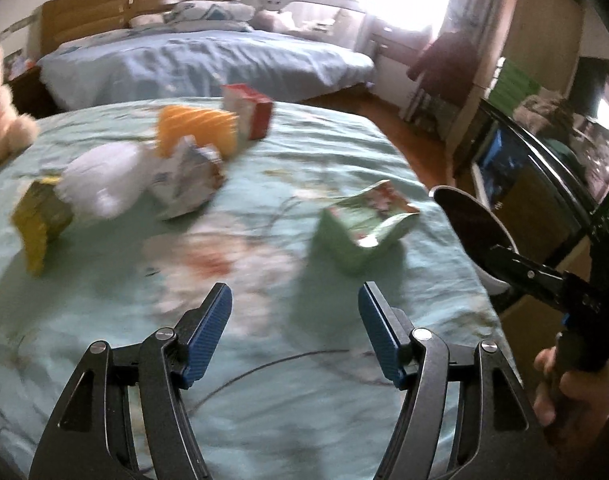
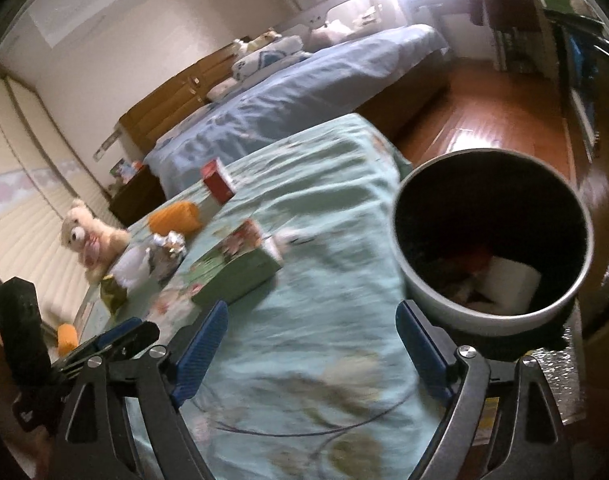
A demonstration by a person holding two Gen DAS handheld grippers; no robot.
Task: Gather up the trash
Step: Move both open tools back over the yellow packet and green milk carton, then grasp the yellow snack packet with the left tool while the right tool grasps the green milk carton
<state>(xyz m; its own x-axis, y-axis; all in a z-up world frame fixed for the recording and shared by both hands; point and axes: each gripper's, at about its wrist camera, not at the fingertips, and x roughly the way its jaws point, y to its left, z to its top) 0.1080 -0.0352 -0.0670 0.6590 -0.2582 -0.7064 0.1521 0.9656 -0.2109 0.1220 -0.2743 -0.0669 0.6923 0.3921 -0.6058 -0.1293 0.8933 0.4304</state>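
Left gripper [image 1: 294, 334] spread and empty above bedsheet [image 1: 264, 380]; right gripper [image 2: 312, 346] likewise empty, beside bin [image 2: 456, 312]. Trash on sheet: green carton [image 1: 356, 236] nearest, crumpled wrapper [image 1: 188, 176] farther. Risk: carton near bed edge, easily nudged off. Open room ahead.

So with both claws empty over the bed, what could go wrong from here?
1. The green box lies crumpled and half-open on the soft bedspread; a claw might pinch fabric with it.
2. The bin stands off the bed's edge, so a short drop could land on the floor.
3. The teddy bear sits close to the white wad and foil wrapper and might be taken for trash.
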